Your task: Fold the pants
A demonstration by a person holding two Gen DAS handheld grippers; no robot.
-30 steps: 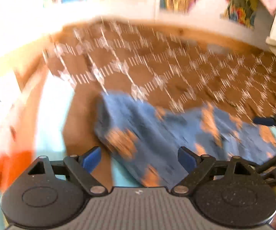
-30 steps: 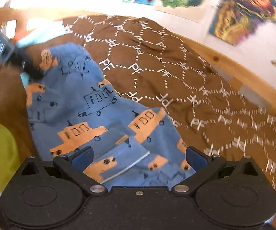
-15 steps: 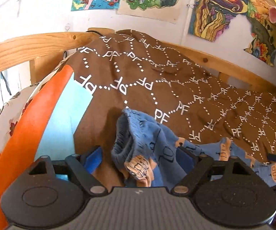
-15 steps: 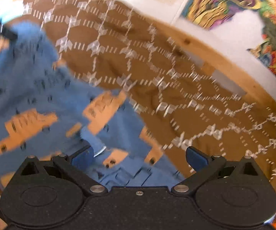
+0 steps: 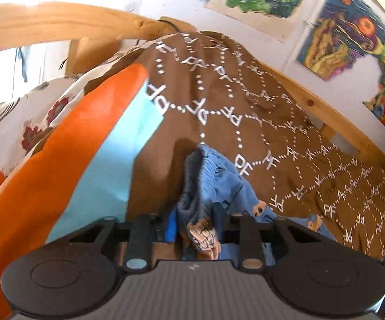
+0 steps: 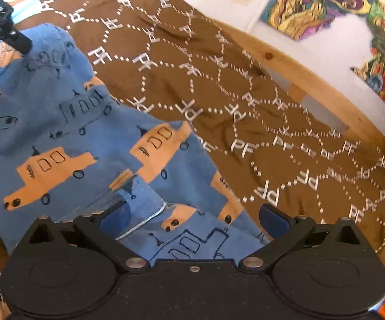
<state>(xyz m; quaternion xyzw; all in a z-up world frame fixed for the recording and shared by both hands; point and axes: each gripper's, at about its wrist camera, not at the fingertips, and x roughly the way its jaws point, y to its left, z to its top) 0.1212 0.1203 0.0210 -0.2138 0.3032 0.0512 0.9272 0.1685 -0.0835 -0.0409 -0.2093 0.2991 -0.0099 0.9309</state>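
Blue pants (image 6: 59, 122) printed with orange trucks lie spread on a brown blanket (image 6: 219, 93). My left gripper (image 5: 196, 226) is shut on a bunched end of the pants (image 5: 208, 186), which stands up between its fingers. It also shows at the far left of the right wrist view (image 6: 3, 30), on the pants' far corner. My right gripper (image 6: 192, 218) is open, its blue pads either side of a folded pants edge with a white seam (image 6: 144, 218).
The brown blanket with white "PF" hexagons covers a bed with a wooden rail (image 5: 326, 112) along a poster-hung wall. An orange and light blue cushion (image 5: 67, 165) and a floral pillow (image 5: 32, 117) lie to the left of the blanket.
My left gripper has closed on the bunched end of the pants. My right gripper has stayed open over the near edge of the pants while its view shifted.
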